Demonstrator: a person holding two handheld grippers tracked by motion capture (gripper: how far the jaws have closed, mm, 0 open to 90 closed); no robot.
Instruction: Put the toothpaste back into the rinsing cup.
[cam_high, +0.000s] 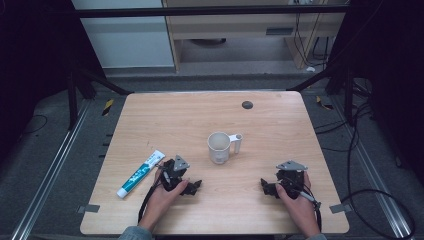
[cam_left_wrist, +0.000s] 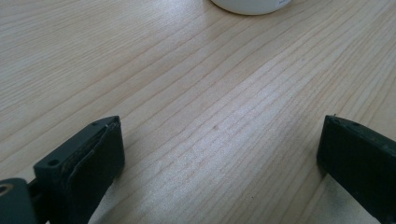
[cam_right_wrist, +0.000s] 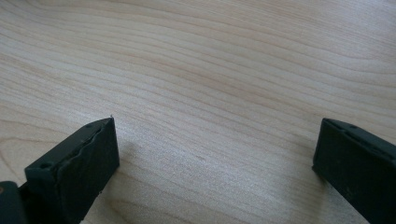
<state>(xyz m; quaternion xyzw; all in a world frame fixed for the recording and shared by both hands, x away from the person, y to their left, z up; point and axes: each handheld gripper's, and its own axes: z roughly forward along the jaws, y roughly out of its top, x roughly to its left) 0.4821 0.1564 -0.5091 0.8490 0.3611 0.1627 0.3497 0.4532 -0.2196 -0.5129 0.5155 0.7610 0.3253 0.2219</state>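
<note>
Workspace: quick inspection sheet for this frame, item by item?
Surface: wooden table, bare grain, a dark round spot near the far edge.
Job's things: white mug upright at centre, handle to its right; toothpaste tube lying flat, left of the left tool.
Clutter: nothing seen.
Grippers: left tool and right tool both low at the near edge, jaws open, nothing between them.
Cables: one trails from each tool; more on the floor at right.
Surroundings: dark frame, floor rails, cabinet behind.

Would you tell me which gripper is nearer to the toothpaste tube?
The left gripper: it rests just right of the toothpaste tube, while the right gripper sits far across the table, beyond the white mug.
</note>
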